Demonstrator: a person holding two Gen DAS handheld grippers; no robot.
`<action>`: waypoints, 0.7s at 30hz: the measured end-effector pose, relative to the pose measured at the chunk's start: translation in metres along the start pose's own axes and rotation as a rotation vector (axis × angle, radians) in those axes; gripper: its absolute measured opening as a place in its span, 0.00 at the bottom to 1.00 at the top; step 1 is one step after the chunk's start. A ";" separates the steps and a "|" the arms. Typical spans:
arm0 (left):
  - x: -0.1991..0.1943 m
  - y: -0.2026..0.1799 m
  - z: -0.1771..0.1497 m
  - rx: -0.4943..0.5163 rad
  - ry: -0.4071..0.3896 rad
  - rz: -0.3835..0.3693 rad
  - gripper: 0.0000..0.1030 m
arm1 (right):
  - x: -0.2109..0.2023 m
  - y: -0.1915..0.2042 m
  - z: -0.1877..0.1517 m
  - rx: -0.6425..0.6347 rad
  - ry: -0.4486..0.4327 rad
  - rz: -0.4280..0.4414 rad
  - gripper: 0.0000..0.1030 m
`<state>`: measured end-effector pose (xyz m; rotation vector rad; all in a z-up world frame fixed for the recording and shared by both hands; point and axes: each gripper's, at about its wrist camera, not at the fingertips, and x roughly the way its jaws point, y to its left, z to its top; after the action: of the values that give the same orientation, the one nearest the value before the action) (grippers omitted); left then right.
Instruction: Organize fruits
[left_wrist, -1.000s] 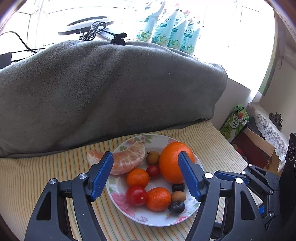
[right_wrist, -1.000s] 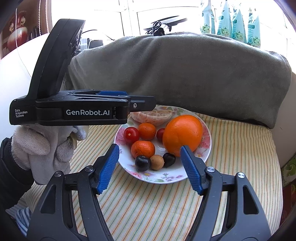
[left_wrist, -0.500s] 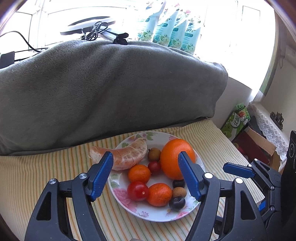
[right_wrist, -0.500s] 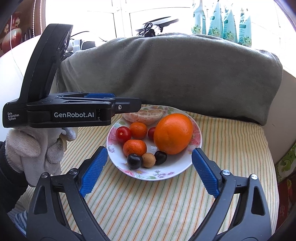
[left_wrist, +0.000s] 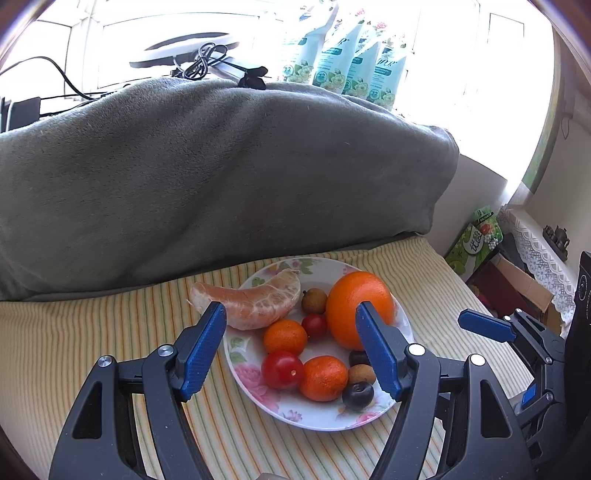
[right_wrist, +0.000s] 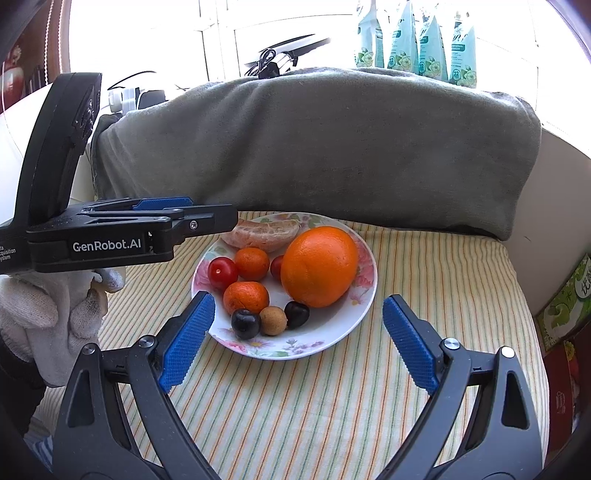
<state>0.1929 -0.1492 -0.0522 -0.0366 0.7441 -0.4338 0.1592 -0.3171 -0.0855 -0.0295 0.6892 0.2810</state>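
Fruits look all gathered on the floral plate (right_wrist: 364, 295) mid striped cushion (right_wrist: 443, 295), big orange (right_wrist: 319, 266) included; peeled segment (left_wrist: 255, 302) overhangs its rim; left claw (left_wrist: 291, 350) and right claw (right_wrist: 299, 339) both open, empty.

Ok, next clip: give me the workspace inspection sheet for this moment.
Surface: striped cloth, bare in front of the plate.
Job's things: floral plate holds a large orange, peeled citrus segment overhanging the rim, two mandarins, cherry tomatoes, dark and brown small fruits.
Clutter: nothing seen on the cloth.
Grippers: left gripper and right gripper both open, nothing between the jaws; gloved hand on the left one.
Cables: black cords behind the grey blanket.
Surroundings: refill pouches, green box.
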 end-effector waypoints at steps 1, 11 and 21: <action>-0.001 0.000 0.000 0.000 0.000 0.001 0.70 | 0.000 0.000 0.000 0.001 -0.001 -0.002 0.92; -0.011 -0.003 -0.006 0.011 -0.016 0.013 0.71 | -0.004 -0.002 0.000 0.030 -0.015 -0.018 0.92; -0.025 -0.004 -0.017 -0.003 -0.030 0.034 0.76 | -0.009 -0.006 0.000 0.042 -0.034 -0.047 0.92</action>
<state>0.1640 -0.1409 -0.0484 -0.0327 0.7149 -0.3992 0.1543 -0.3250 -0.0799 -0.0009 0.6592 0.2210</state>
